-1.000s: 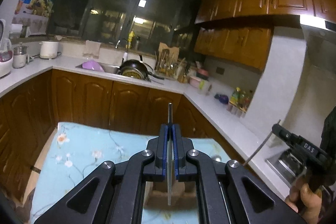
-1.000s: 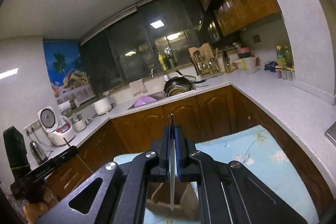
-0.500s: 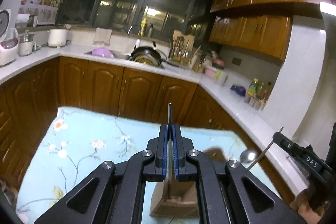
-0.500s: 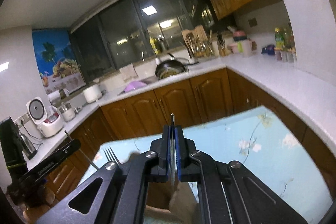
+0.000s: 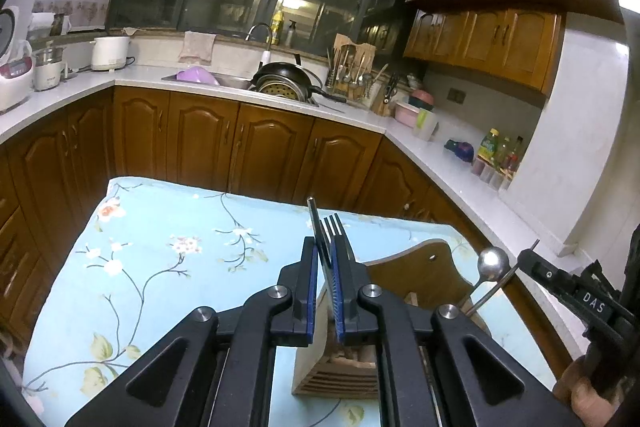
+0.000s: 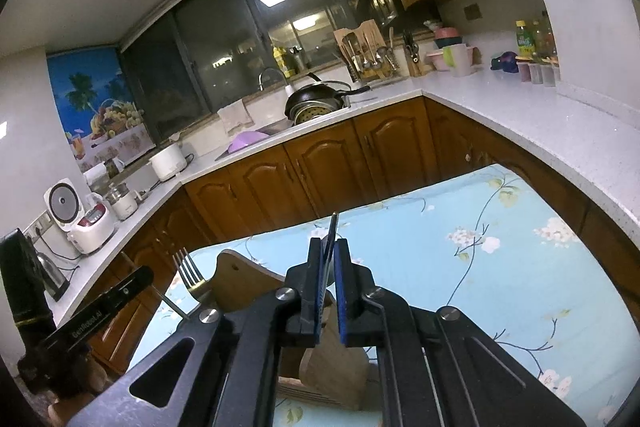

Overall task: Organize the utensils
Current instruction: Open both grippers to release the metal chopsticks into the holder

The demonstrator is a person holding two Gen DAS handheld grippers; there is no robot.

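My left gripper [image 5: 326, 247] holds a thin metal stick [image 5: 314, 213] upright between its blue pads. Its jaws are opening and the stick leans over. Fork [image 5: 334, 225] tines show just beyond the fingertips, over the wooden utensil holder [image 5: 336, 371] on the table. My right gripper [image 6: 329, 245] is shut on a second metal stick [image 6: 333, 225] above the same holder [image 6: 240, 279]. The left wrist view shows the right gripper [image 5: 524, 259] beside a spoon [image 5: 494, 261] that stands bowl up. In the right wrist view the fork [image 6: 188, 269] stands beside the left gripper [image 6: 146, 277].
The holder stands on a table with a light blue flowered cloth [image 5: 160, 267]. Brown cabinets and a white counter [image 6: 560, 147] run around it. A sink with a black pan [image 5: 288, 79] is at the back. A hand [image 5: 588, 395] grips the right tool.
Both grippers have come down toward the holder, and more of the table shows. The left stick has tipped from upright to leaning. The fork tines have come into sight beside it.
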